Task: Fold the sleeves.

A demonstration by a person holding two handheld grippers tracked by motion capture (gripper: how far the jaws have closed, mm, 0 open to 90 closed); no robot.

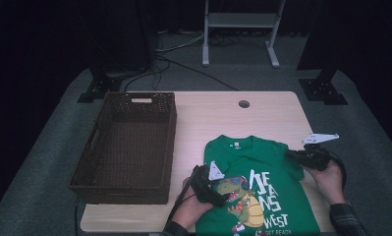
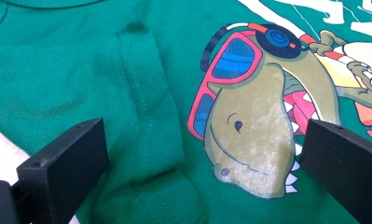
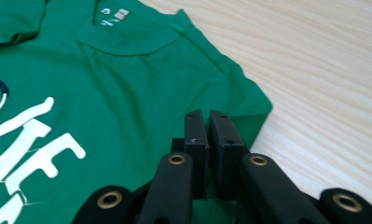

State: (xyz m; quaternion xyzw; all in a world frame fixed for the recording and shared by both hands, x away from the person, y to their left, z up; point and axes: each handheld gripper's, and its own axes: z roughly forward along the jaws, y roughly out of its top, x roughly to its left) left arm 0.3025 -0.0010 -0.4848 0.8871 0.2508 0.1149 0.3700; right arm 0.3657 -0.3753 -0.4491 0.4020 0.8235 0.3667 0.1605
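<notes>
A green T-shirt (image 1: 267,157) with a dinosaur print and white lettering lies face up at the table's front right. My left gripper (image 1: 224,197) rests low over its left side. In the left gripper view the jaws stand wide open (image 2: 204,135), one over the sleeve seam and one by the dinosaur's mouth, with the T-shirt (image 2: 81,70) under them. My right gripper (image 1: 293,155) is at the shirt's right sleeve. In the right gripper view its jaws (image 3: 207,117) are pressed together on the sleeve edge of the T-shirt (image 3: 127,93).
A dark woven basket (image 1: 170,142) with nothing in it stands on the left half of the wooden table (image 1: 218,113). A round cable hole (image 1: 244,103) sits near the table's far edge. Stands and cables lie on the floor beyond.
</notes>
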